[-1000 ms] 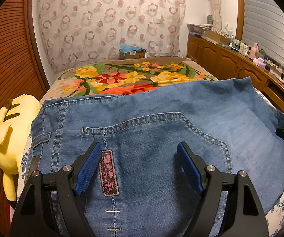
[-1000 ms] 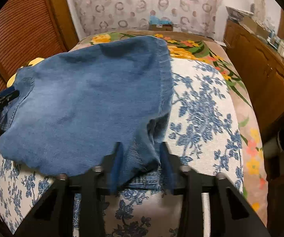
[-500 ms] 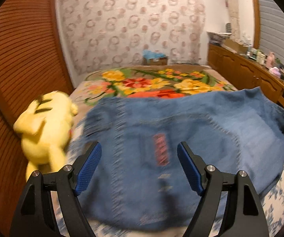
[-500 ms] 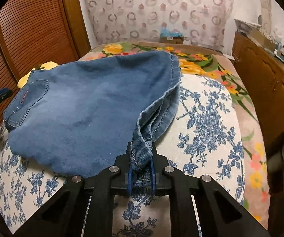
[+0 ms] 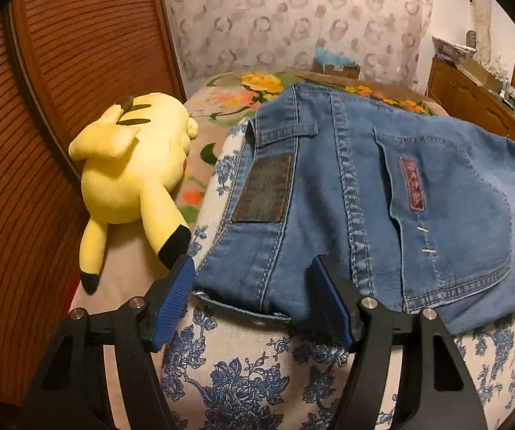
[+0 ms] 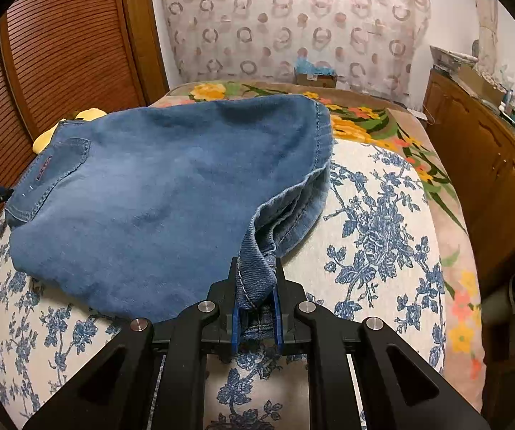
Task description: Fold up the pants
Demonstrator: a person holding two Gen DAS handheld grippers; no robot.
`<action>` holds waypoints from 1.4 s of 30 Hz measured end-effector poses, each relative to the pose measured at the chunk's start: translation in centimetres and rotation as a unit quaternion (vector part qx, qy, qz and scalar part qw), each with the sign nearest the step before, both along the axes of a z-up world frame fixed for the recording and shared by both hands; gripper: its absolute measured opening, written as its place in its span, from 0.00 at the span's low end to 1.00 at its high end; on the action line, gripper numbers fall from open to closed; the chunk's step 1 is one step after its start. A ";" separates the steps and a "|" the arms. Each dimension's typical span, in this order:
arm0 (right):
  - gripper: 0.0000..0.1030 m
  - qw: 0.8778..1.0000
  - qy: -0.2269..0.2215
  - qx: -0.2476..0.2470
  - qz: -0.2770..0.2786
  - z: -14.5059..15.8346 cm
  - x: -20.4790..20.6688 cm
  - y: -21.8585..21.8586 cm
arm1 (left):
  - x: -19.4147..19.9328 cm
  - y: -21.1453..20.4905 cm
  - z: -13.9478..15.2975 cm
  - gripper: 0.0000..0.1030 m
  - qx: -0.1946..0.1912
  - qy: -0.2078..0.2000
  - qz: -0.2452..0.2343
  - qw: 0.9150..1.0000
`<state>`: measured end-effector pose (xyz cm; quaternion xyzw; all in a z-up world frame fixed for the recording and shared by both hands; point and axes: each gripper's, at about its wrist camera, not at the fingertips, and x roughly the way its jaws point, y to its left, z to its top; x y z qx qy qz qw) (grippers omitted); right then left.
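Folded blue denim pants (image 5: 383, 193) lie on a white bed cover with blue flowers (image 5: 257, 365). In the left wrist view my left gripper (image 5: 254, 286) is open, its blue pads either side of the waistband corner near the leather patch (image 5: 264, 190). In the right wrist view the pants (image 6: 171, 193) spread to the left, and my right gripper (image 6: 255, 308) is shut on a bunched hem corner of the pants, held just above the cover (image 6: 376, 229).
A yellow Pikachu plush (image 5: 132, 175) lies left of the waistband against a wooden slatted wall (image 5: 42, 107). A floral blanket (image 6: 365, 122) covers the far bed. A wooden cabinet (image 6: 490, 150) runs along the right. A cardboard box (image 6: 315, 75) sits at the far end.
My left gripper has swung left and back from the back pocket to the waistband corner. My right gripper has closed on the hem corner and lifted it slightly.
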<state>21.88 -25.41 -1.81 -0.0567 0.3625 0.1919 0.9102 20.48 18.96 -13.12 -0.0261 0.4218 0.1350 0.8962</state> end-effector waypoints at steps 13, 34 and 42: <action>0.13 1.000 0.003 0.012 -0.002 -0.1 -0.4 -0.4 | -1.4 1.2 -0.9 0.56 -0.056 -0.005 0.007 0.998; 0.13 0.998 -0.056 0.010 -0.031 3.1 -4.9 -3.4 | -6.0 -3.1 5.8 0.17 -0.039 -0.088 -0.043 0.994; 0.13 0.995 -0.076 0.016 -0.062 3.5 -10.7 -5.8 | -10.3 -5.6 7.0 0.17 -0.072 -0.107 -0.077 0.989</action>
